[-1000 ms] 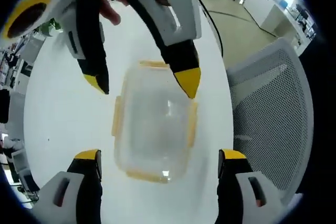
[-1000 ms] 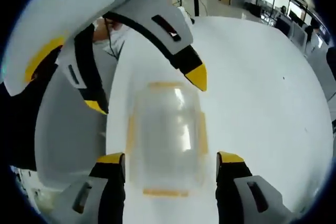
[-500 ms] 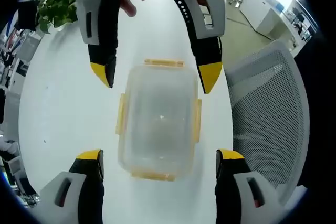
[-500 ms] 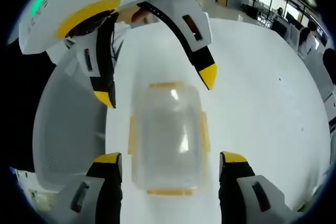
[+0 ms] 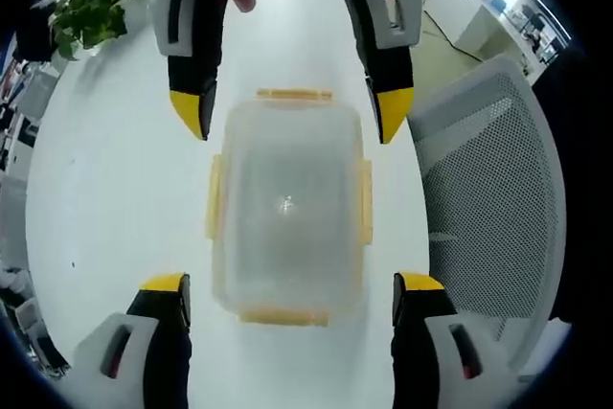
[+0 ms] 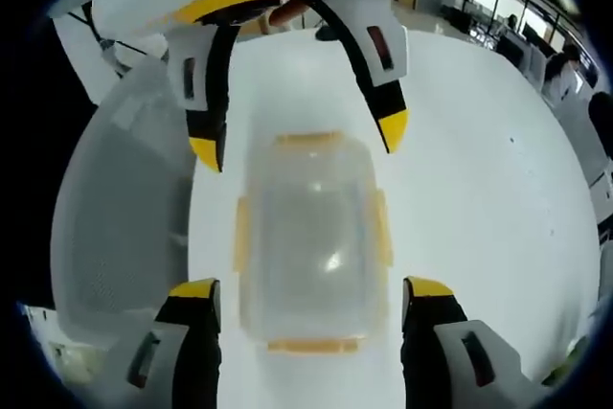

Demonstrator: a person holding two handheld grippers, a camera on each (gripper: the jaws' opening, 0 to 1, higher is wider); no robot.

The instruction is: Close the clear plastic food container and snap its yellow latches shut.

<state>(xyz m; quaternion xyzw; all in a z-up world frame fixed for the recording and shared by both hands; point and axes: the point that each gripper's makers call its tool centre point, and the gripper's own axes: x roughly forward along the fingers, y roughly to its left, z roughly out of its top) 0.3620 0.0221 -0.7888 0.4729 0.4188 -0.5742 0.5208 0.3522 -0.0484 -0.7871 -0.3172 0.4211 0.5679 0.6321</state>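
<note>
Left gripper view: container (image 5: 287,213) is being straddled on the table (image 5: 105,189), now squared up versus a second ago. Both grippers' fingers (image 5: 168,299) are being held wide; latches (image 5: 365,200) not yet pressed.

**Container: condition and position**

The clear plastic food container (image 5: 287,217) is rectangular with rounded corners and rests flat on the white worktop (image 5: 115,198), lid in place. Yellow latches (image 5: 363,200) line all four edges; whether they are snapped down cannot be determined.
</note>
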